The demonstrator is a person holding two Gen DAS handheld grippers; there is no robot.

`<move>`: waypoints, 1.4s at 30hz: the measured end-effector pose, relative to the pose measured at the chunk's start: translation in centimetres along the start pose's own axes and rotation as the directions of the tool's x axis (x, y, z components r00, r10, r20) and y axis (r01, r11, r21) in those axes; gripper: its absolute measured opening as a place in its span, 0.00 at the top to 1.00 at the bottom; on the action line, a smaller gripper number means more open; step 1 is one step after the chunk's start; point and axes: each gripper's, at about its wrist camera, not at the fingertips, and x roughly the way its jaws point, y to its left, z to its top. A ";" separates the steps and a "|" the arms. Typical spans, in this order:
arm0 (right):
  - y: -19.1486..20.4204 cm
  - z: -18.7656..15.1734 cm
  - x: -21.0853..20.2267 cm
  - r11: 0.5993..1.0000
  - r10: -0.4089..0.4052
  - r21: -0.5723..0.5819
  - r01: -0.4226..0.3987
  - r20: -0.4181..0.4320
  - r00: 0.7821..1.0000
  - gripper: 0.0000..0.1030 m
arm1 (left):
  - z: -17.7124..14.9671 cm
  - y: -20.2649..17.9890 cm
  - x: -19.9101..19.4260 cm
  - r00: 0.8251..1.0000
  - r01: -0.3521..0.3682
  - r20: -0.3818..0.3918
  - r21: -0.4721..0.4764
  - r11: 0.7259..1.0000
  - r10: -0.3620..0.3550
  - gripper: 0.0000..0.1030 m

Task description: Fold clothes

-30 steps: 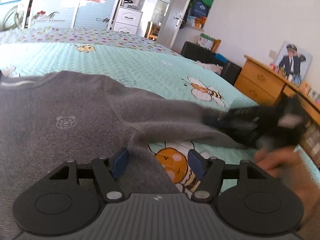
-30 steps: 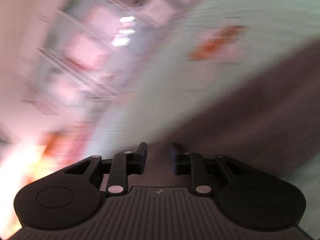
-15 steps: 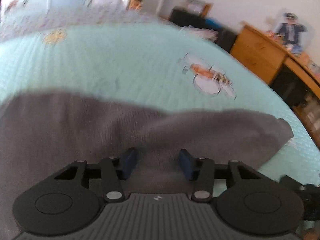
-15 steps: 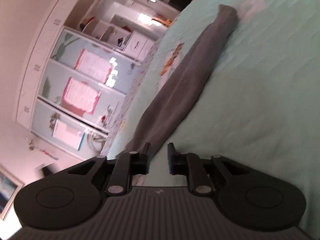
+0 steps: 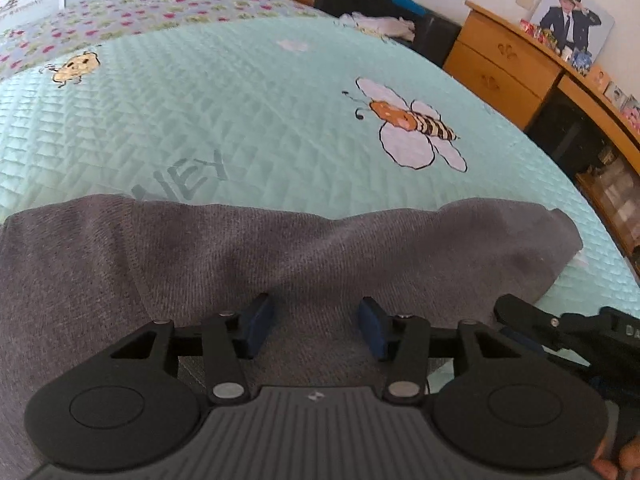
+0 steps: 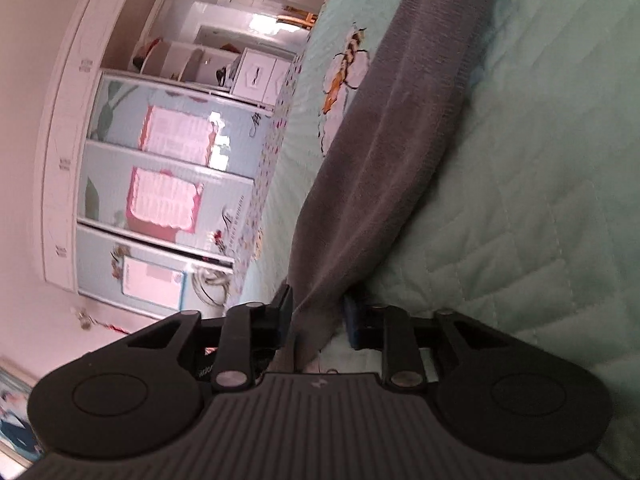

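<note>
A grey sweater (image 5: pixel 200 264) lies on the mint bedspread (image 5: pixel 240 112). In the left wrist view its sleeve (image 5: pixel 500 236) stretches to the right. My left gripper (image 5: pixel 316 326) is open, its blue pads low over the sweater near the armpit. In the right wrist view the sleeve (image 6: pixel 400 120) runs away from the camera, and my right gripper (image 6: pixel 316 316) has the sleeve's near end between its jaws, which stand a little apart around the cloth. The right gripper (image 5: pixel 560 328) also shows in the left wrist view, at the lower right.
A wooden dresser (image 5: pixel 520 64) with a framed photo (image 5: pixel 572 20) stands right of the bed. A dark bench (image 5: pixel 384 12) sits beyond the bed. White wardrobes (image 6: pixel 160 160) line the far wall. The bed edge (image 5: pixel 600 216) curves close on the right.
The left gripper moved forward over the sweater toward the sleeve. The right gripper swung round with the sleeve end, and the sleeve now lies stretched out to the side.
</note>
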 end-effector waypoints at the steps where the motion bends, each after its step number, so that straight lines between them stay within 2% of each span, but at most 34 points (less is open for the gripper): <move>1: 0.0 0.0 0.3 1.000 0.002 0.012 -0.002 -0.001 1.000 0.78 | 0.0 -0.3 0.1 1.000 -0.013 -0.004 0.020 1.000 0.013 0.50; 3: -0.1 0.0 0.8 0.999 0.005 0.036 -0.005 -0.002 1.000 0.79 | -0.2 -0.9 0.2 0.999 -0.033 0.002 0.055 0.998 0.032 0.49; 5: -0.1 -0.1 1.3 0.998 0.009 0.059 -0.009 -0.003 1.000 0.94 | -0.4 -1.0 0.3 0.999 -0.035 0.010 0.062 0.997 0.034 0.48; 6: -0.2 -0.1 1.5 0.998 0.010 0.069 -0.010 -0.003 1.000 0.99 | -0.4 -0.8 0.3 1.000 -0.029 0.010 0.059 0.998 0.028 0.48; 10: 0.9 0.0 0.2 0.997 -0.075 -0.032 0.075 0.000 0.997 0.99 | -0.1 -0.2 0.1 1.000 -0.001 -0.003 0.051 0.999 0.001 0.47; 15: 1.8 0.1 0.5 0.980 -0.143 -0.144 0.140 -0.006 0.990 1.00 | -0.8 -1.0 -0.1 0.999 -0.033 0.034 0.092 0.995 0.030 0.47; 18: 1.7 0.1 0.6 0.980 -0.138 -0.145 0.135 -0.005 0.990 1.00 | -1.7 -1.9 -1.1 0.992 -0.091 0.093 0.128 0.988 0.079 0.47; 21: 1.4 0.1 0.6 0.984 -0.120 -0.131 0.119 -0.003 0.993 1.00 | -3.8 -3.5 -3.7 0.970 -0.181 0.197 0.194 0.964 0.143 0.49; 22: 1.2 0.1 0.5 0.986 -0.114 -0.126 0.113 -0.003 0.993 0.99 | -4.9 -4.7 -4.6 0.958 -0.223 0.236 0.258 0.940 0.162 0.49; 24: 1.0 0.1 0.5 0.988 -0.102 -0.117 0.101 -0.001 0.995 0.99 | -7.5 -7.5 -6.2 0.928 -0.317 0.317 0.402 0.859 0.194 0.49; 25: 0.9 0.2 0.5 0.989 -0.096 -0.112 0.096 0.000 0.995 0.99 | -8.7 -9.0 -6.0 0.912 -0.380 0.340 0.480 0.791 0.231 0.54; 26: 0.8 0.2 0.5 0.990 -0.091 -0.107 0.090 0.000 0.996 0.99 | -10.0 -10.5 -5.4 0.891 -0.443 0.359 0.557 0.703 0.277 0.58; 27: 0.7 0.2 0.4 0.991 -0.085 -0.102 0.084 0.001 0.996 0.99 | -10.7 -11.2 -4.7 0.881 -0.470 0.366 0.600 0.647 0.301 0.70; 28: 0.6 0.2 0.4 0.992 -0.079 -0.098 0.079 0.002 0.997 0.99 | -11.1 -11.7 -4.0 0.875 -0.484 0.367 0.631 0.606 0.315 0.79; 31: 0.3 0.2 0.4 0.995 -0.061 -0.084 0.061 0.005 0.998 0.99 | -12.6 -13.2 -1.7 0.855 -0.513 0.376 0.715 0.475 0.358 0.81; 32: 0.3 0.2 0.4 0.995 -0.061 -0.085 0.061 0.005 0.998 0.99 | -12.8 -13.4 -1.2 0.846 -0.525 0.386 0.725 0.446 0.368 0.81; 34: 0.4 0.3 0.4 0.994 -0.062 -0.090 0.062 0.005 0.998 1.00 | -12.4 -13.4 -0.6 0.834 -0.540 0.394 0.729 0.421 0.387 0.81; 36: 0.4 0.3 0.4 0.994 -0.061 -0.091 0.061 0.005 0.998 1.00 | -12.1 -13.4 -0.1 0.826 -0.548 0.398 0.732 0.405 0.399 0.82; 39: 0.4 0.3 0.4 0.994 -0.061 -0.094 0.061 0.003 0.998 1.00 | -12.0 -13.5 0.2 0.817 -0.557 0.410 0.746 0.366 0.407 0.84; 42: 0.3 0.3 0.4 0.994 -0.059 -0.093 0.059 0.002 0.998 1.00 | -12.0 -13.5 -0.1 0.811 -0.565 0.422 0.745 0.354 0.406 0.83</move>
